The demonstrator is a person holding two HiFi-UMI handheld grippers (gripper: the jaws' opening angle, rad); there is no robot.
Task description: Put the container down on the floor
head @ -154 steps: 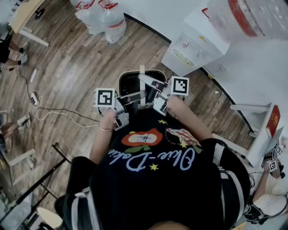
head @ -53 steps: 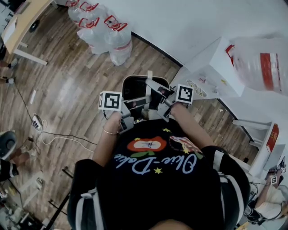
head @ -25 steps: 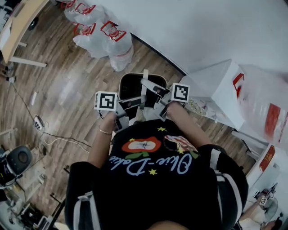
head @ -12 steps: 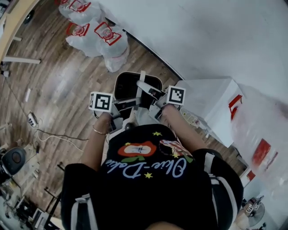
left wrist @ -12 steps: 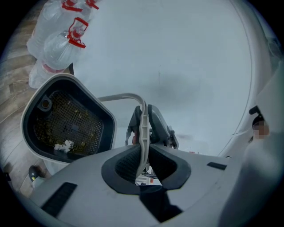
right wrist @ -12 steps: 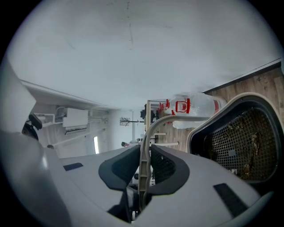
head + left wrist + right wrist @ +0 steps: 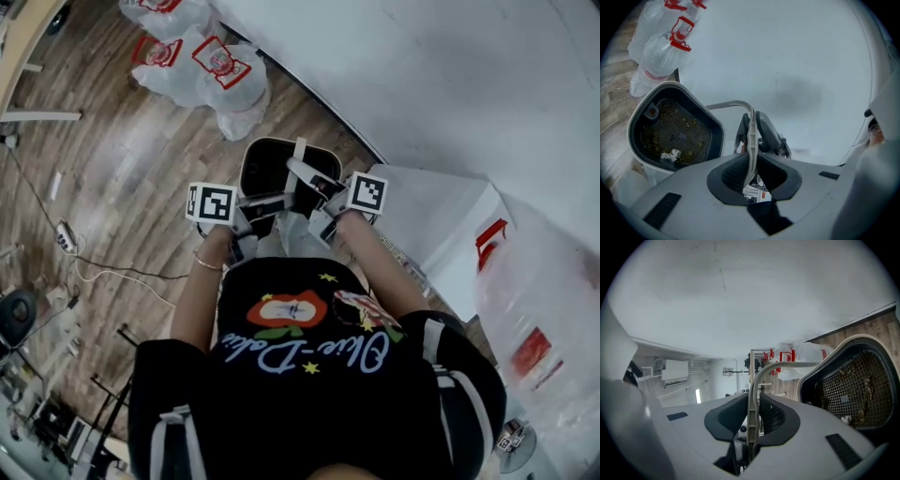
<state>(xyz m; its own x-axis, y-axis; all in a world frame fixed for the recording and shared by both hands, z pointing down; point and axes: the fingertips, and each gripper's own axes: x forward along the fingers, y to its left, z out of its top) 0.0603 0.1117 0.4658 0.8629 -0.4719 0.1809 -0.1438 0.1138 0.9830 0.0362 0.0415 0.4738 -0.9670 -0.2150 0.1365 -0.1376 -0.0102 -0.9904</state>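
A white container (image 7: 251, 152) with a dark mesh-lined inside hangs in front of the person, above the wooden floor. Its pale bail handle (image 7: 298, 157) stands upright. My left gripper (image 7: 255, 212) and right gripper (image 7: 317, 195) are both shut on that handle from opposite sides. In the left gripper view the handle (image 7: 750, 140) is pinched between the dark pads of the left gripper (image 7: 750, 174), with the container (image 7: 677, 133) lower left, some debris in it. In the right gripper view the handle (image 7: 753, 401) runs up through the right gripper (image 7: 752, 420), and the container (image 7: 853, 385) is at the right.
Several clear water bottles with red caps (image 7: 220, 70) lie on the floor by the white wall. A white cabinet (image 7: 436, 230) stands right of the container, with a big clear bottle (image 7: 534, 328) beyond it. A cable (image 7: 94, 272) trails over the floor at left.
The whole view has swung: the white cabinet and big bottle slid towards the lower right. The container stays held by its handle in both grippers, a little nearer the wall.
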